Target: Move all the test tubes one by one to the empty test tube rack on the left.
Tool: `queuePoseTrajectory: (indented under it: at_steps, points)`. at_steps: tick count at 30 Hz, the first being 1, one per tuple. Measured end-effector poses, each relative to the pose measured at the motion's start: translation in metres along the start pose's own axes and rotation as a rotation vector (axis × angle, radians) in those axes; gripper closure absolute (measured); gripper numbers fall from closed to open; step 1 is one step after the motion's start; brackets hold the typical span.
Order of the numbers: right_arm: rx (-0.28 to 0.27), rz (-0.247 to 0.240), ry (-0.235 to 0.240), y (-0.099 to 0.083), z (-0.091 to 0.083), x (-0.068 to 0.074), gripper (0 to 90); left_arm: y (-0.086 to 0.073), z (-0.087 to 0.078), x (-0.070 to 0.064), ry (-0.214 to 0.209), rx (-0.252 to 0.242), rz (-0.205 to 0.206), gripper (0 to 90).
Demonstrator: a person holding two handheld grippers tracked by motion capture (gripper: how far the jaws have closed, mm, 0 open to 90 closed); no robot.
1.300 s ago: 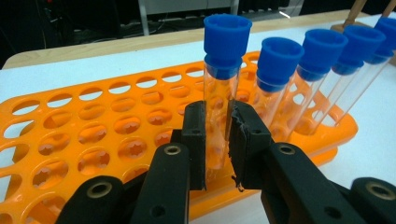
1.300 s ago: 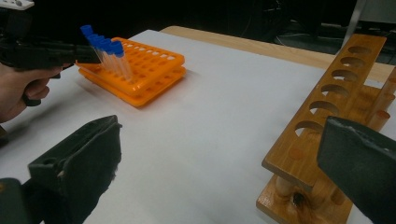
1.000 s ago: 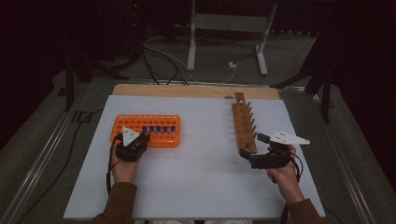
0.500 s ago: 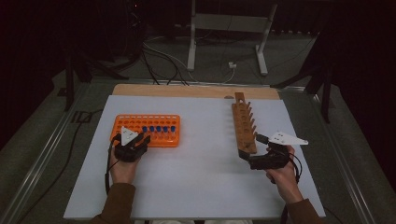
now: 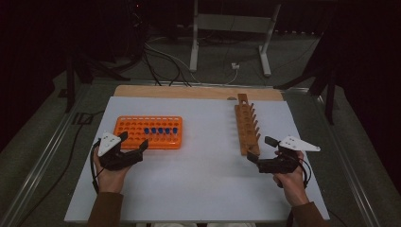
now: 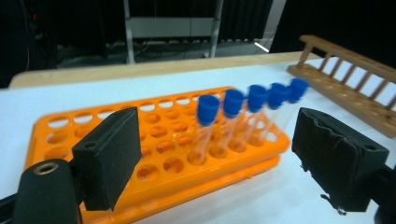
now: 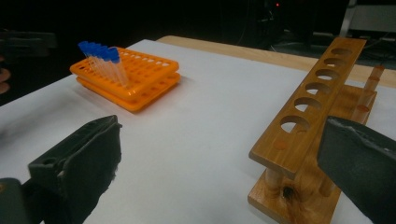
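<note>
An orange tube rack (image 5: 147, 132) lies on the white table's left half, with several blue-capped clear tubes (image 5: 160, 132) standing in a row along its near side. The left gripper view has the tubes (image 6: 247, 109) between and beyond my open jaws. My left gripper (image 5: 134, 142) sits open just in front of the orange rack (image 6: 154, 154). A long wooden rack (image 5: 247, 125) with empty holes runs front to back on the right. Open and holding nothing, my right gripper (image 5: 259, 149) hovers at the wooden rack's (image 7: 310, 102) near end.
A wooden board (image 5: 198, 92) edges the table's far side. Beyond it are a metal stand (image 5: 227, 28) and cables (image 5: 161, 56) on the dark floor. The white tabletop (image 5: 203, 142) lies bare between the two racks.
My left gripper has drawn slightly back and left along the orange rack's front. The right gripper has barely shifted.
</note>
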State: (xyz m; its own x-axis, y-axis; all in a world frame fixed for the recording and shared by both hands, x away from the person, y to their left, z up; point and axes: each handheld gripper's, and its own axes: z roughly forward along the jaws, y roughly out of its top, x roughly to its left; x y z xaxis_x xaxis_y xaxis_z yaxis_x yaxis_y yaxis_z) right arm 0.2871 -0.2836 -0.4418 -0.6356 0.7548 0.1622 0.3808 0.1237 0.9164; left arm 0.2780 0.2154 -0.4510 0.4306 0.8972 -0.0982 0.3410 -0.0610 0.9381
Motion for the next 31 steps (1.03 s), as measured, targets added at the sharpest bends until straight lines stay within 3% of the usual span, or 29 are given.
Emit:
queuePoseTrajectory:
  at_steps: [5, 14, 18, 24, 31]
  points:
    - [-0.037, -0.019, -0.020, -0.006, -0.004, 0.004, 0.2, -0.003, -0.018, -0.009, -0.021, -0.034, 0.013, 2.4]
    - [-0.083, -0.013, -0.056, -0.018, -0.014, 0.007, 0.2, -0.011, -0.035, -0.011, 0.018, -0.063, 0.036, 0.9]
    - [-0.079, -0.037, -0.070, -0.021, -0.014, 0.010, 0.2, -0.016, -0.040, -0.011, 0.043, -0.054, 0.049, 0.9]
    - [-0.073, -0.059, -0.088, -0.022, -0.013, 0.011, 0.2, -0.019, -0.045, -0.010, 0.058, -0.082, 0.028, 0.8]
    - [-0.063, -0.061, -0.110, -0.026, -0.014, 0.010, 0.2, -0.020, -0.044, -0.009, 0.073, -0.077, 0.024, 0.8]
